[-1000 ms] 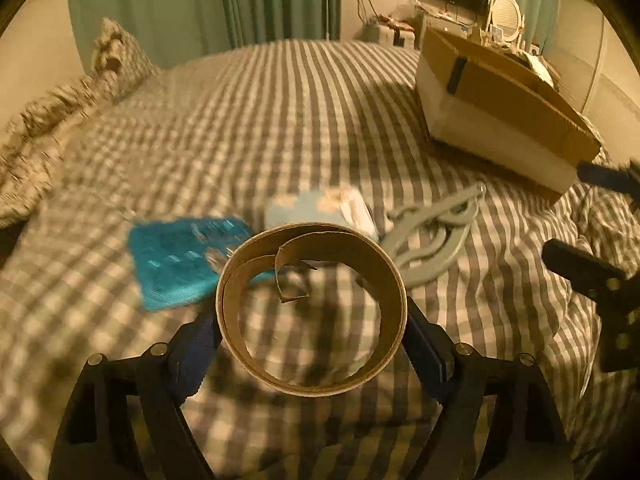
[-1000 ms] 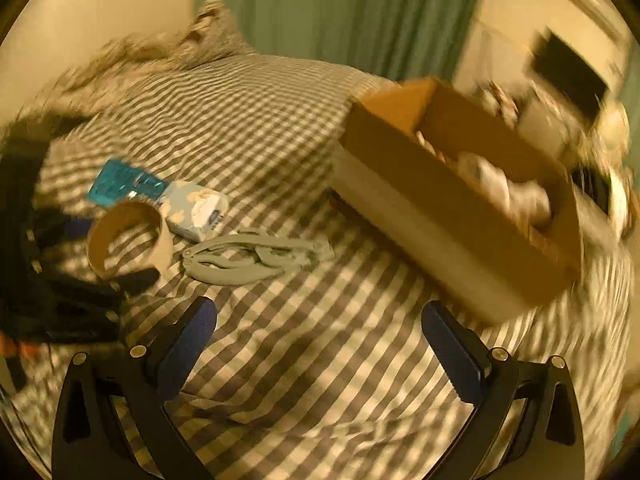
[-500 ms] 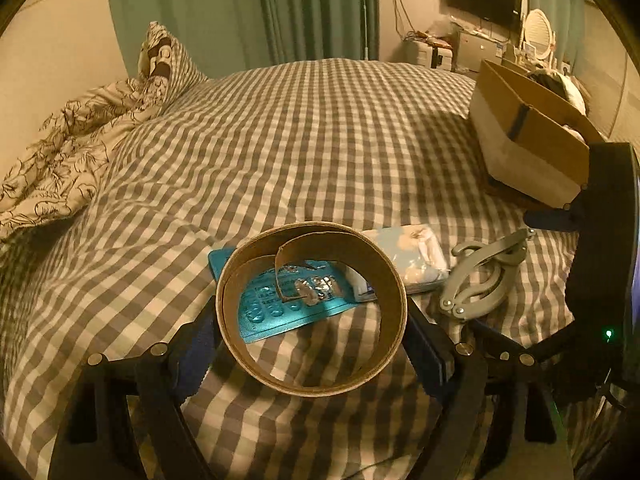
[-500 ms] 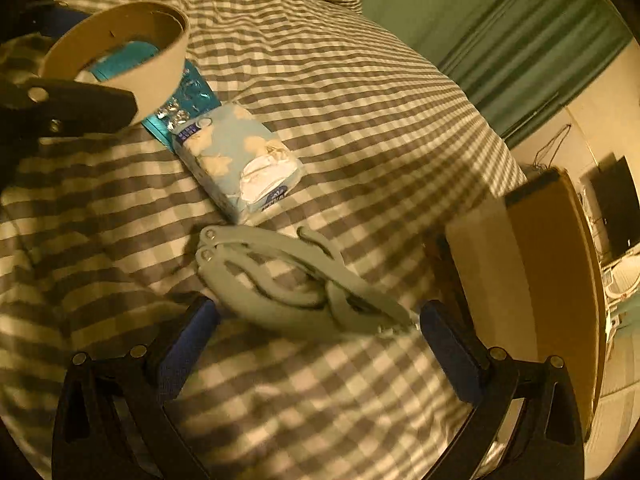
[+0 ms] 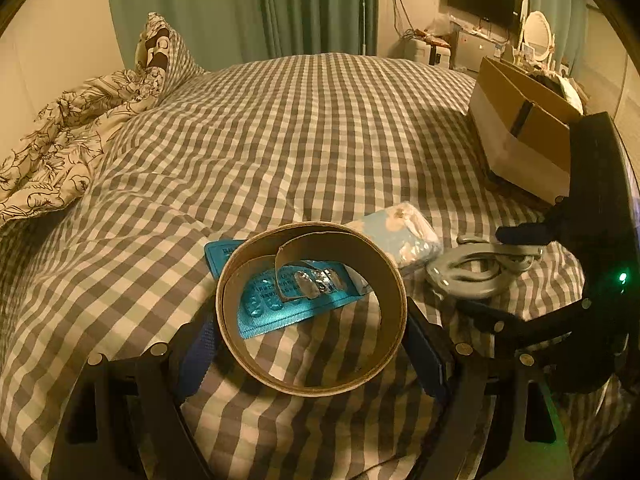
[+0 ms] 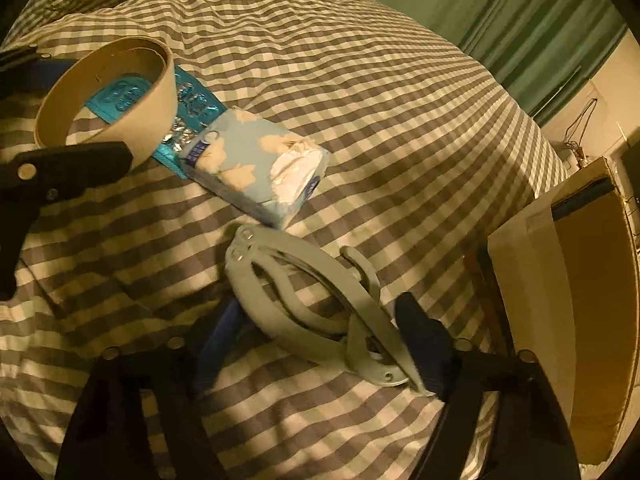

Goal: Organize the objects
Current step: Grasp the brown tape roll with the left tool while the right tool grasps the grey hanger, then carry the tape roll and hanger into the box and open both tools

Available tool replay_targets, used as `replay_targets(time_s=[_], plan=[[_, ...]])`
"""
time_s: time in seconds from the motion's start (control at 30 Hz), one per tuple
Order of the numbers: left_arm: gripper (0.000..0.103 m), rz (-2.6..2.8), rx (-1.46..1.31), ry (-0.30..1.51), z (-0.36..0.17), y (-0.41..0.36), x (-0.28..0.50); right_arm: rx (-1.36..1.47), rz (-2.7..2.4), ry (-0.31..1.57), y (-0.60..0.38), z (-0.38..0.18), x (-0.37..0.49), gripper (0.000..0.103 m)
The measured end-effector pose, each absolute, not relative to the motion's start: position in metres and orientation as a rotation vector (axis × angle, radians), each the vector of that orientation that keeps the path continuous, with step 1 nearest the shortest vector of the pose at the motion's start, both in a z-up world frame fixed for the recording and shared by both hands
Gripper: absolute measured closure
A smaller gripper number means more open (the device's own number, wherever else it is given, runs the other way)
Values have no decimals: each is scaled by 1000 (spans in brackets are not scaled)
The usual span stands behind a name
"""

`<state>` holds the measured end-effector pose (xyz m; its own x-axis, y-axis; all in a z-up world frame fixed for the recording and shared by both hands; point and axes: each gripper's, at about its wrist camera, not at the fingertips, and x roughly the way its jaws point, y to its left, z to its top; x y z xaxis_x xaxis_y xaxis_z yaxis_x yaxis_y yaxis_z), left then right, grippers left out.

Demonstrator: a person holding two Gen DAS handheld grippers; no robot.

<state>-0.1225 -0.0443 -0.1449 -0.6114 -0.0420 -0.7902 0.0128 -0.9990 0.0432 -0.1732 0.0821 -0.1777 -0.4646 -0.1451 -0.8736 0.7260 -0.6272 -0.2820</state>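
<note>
My left gripper (image 5: 312,344) is shut on a brown cardboard tape ring (image 5: 340,380) and holds it above the checked bed; the ring also shows in the right wrist view (image 6: 132,128). Under it lie a teal pill blister pack (image 5: 272,308) and a pale blue tissue pack (image 6: 256,168). My right gripper (image 6: 320,332) has its blue pads on either side of a grey folding hanger (image 6: 304,304) on the bed, the right pad touching it. The hanger also shows in the left wrist view (image 5: 472,276).
An open cardboard box (image 5: 516,140) with things inside stands on the bed at the right, also in the right wrist view (image 6: 560,280). A floral quilt and pillow (image 5: 80,128) lie at the far left. Green curtains and a dresser are behind.
My right gripper has come down and narrowed around the grey hanger. My left gripper has kept hold of the tape ring and has drifted a little over the blister pack.
</note>
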Motion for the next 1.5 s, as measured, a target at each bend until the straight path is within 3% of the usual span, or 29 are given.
replay_targets(time_s=[0.27,0.37,0.6,0.93,1.27,1.5], plan=[[17,-2820,1350,-32,-134,-41,-112,1216,-2153,825,95,-158,-167,80],[17,-2833,1339,-32,-128,-39,-107,1216,-2169,774,103,-148,-163,87],[17,-2864,1303,-19,-107,-31,-93,1192,-2226,652,123,-117,-140,89],[17,-2979,1204,-43,-59,3,-85,1055,-2347,623,153,-58,-101,90],[17,-3166,1038,-119,19,71,-133,862,-2595,496,212,37,-106,90],[17,-3195,1032,-204,32,115,-187,796,-2690,419,250,72,-146,90]])
